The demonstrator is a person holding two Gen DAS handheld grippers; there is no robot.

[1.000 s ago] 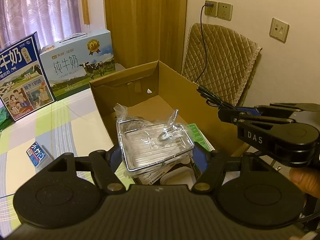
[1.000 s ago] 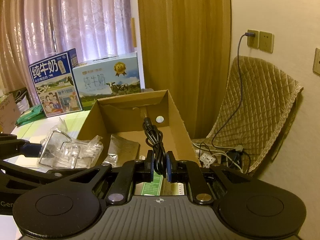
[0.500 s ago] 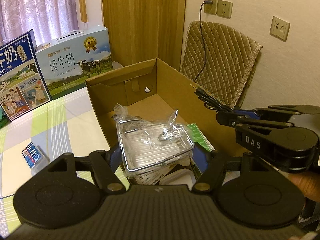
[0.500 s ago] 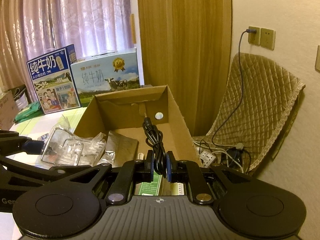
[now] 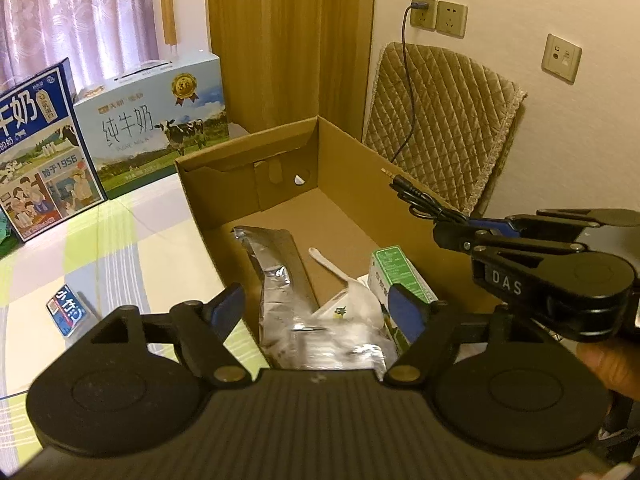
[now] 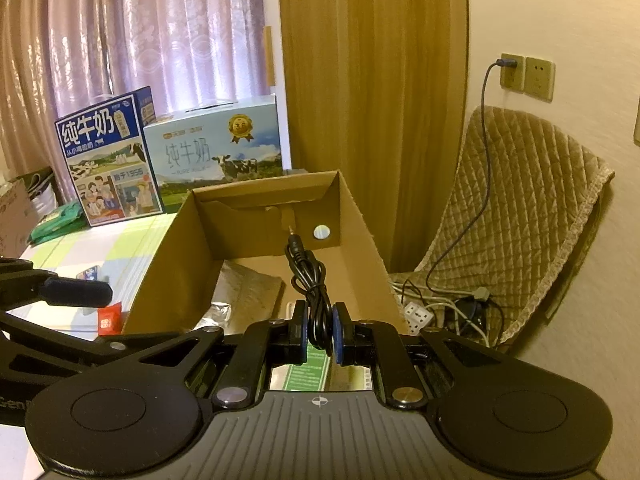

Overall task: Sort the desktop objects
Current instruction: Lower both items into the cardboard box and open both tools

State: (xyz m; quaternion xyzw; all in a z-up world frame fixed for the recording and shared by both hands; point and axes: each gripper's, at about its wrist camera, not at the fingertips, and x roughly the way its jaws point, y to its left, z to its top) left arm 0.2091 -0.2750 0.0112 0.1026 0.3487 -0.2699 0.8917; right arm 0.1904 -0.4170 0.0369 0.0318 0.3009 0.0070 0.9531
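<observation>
The left gripper [image 5: 316, 312] hangs over the near end of the box [image 5: 404, 184], fingers spread wide with nothing between them. Below it, inside the box, lie a clear packet [image 5: 332, 340], a foil bag [image 5: 268, 264], a white spoon [image 5: 332, 264] and a green carton [image 5: 396, 276]. At 3 o'clock the right gripper [image 6: 320, 334] is clenched on a coiled black cable [image 6: 308, 276], plug pointing toward 12, above the box. A small blue pack [image 5: 66, 312] sits on the table [image 5: 132, 240] at 9 o'clock

Looks like a home: lace curtains [image 6: 132, 40], milk cartons [image 6: 216, 148] on a checked tablecloth [image 5: 120, 240], quilted chair [image 6: 512, 216].
</observation>
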